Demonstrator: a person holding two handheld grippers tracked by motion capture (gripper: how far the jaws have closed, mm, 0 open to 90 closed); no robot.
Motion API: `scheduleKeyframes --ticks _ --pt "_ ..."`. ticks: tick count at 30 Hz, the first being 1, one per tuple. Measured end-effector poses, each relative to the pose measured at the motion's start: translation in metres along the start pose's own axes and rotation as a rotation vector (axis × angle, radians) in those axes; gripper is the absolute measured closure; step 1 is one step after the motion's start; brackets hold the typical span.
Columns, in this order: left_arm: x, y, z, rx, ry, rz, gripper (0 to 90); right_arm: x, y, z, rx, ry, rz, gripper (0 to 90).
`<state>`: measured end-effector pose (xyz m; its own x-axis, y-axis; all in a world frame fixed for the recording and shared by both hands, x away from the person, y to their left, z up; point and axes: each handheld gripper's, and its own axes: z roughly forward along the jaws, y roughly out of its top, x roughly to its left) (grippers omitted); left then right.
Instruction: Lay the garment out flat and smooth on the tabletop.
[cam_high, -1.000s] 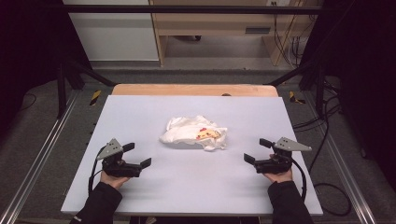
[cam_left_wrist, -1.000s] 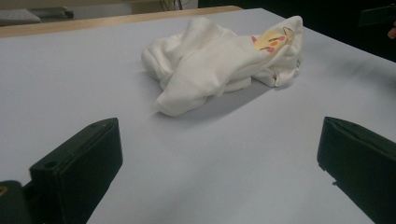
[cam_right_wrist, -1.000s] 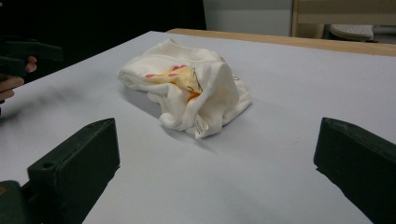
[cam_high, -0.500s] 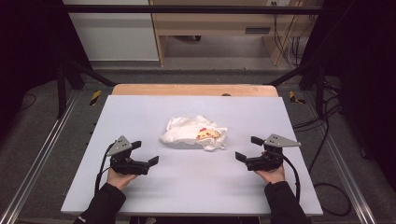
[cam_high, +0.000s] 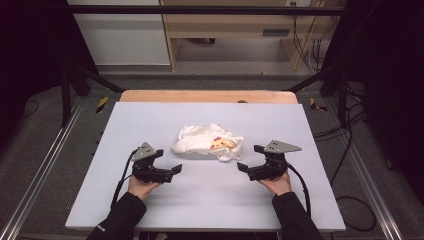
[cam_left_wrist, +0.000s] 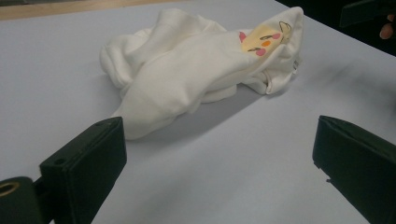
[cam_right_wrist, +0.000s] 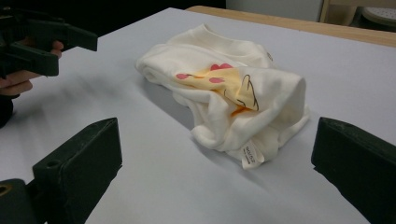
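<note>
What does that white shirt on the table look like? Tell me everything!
The shirt is a small white garment of soft knit cloth, crumpled into a loose heap rather than spread flat. A yellow cartoon print with pink spots and thin black lines shows on top. A small white label hangs from its edge in the right gripper view, and folded parts stick out like sleeves. It lies near the middle of the pale table, between the two grippers. Nothing grips or touches it except the table.

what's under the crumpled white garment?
The white garment lies bunched directly on the pale table top, printed side partly up. Its folds cover whatever might sit beneath; no bulge or edge shows. Both grippers are open, off it.
</note>
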<state>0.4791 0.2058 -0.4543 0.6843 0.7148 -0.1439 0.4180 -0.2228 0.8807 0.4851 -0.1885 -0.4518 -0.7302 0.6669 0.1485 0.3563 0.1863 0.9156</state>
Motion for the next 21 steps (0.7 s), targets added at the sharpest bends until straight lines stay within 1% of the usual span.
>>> scheduleKeyframes --ticks 2,4,5,6,7,9,12,13,15,18,20,21 --pt "-0.001 0.0 0.003 0.005 -0.001 -0.002 4.0 0.001 0.0 0.002 0.003 0.0 -0.002 2.6" --pt "-0.005 0.001 0.012 0.018 0.009 -0.002 7.4 0.003 0.002 0.01 0.015 0.0 -0.004 3.4" --pt "-0.005 0.001 0.012 0.018 0.009 -0.002 10.0 0.003 0.002 0.013 0.023 -0.002 -0.006 3.8" --pt "-0.007 0.0 0.017 0.024 0.007 0.003 13.4 0.004 0.003 0.016 0.031 -0.005 -0.009 4.4" --pt "-0.007 0.0 0.017 0.024 0.007 0.003 16.1 0.004 0.003 0.016 0.031 -0.005 -0.009 4.4" --pt "-0.009 -0.001 0.024 0.035 0.007 0.007 19.6 0.006 0.003 0.025 0.041 -0.01 -0.01 6.5" --pt "-0.009 -0.001 0.027 0.039 0.009 0.005 24.9 0.008 0.002 0.034 0.06 -0.021 -0.018 7.7" --pt "-0.009 -0.001 0.03 0.041 0.018 -0.004 26.3 0.009 0.002 0.036 0.068 -0.026 -0.023 8.4" --pt "-0.009 -0.001 0.032 0.042 0.024 -0.008 29.7 0.011 0.002 0.041 0.08 -0.042 -0.03 10.0" --pt "-0.008 0.0 0.04 0.057 0.059 -0.037 35.0 0.012 0.001 0.048 0.095 -0.055 -0.03 12.5" --pt "-0.007 0.0 0.046 0.068 0.071 -0.046 37.0 0.012 0.001 0.053 0.105 -0.064 -0.033 14.7" --pt "-0.007 0.0 0.046 0.068 0.071 -0.046 38.3 0.012 0.001 0.053 0.105 -0.064 -0.033 14.7"
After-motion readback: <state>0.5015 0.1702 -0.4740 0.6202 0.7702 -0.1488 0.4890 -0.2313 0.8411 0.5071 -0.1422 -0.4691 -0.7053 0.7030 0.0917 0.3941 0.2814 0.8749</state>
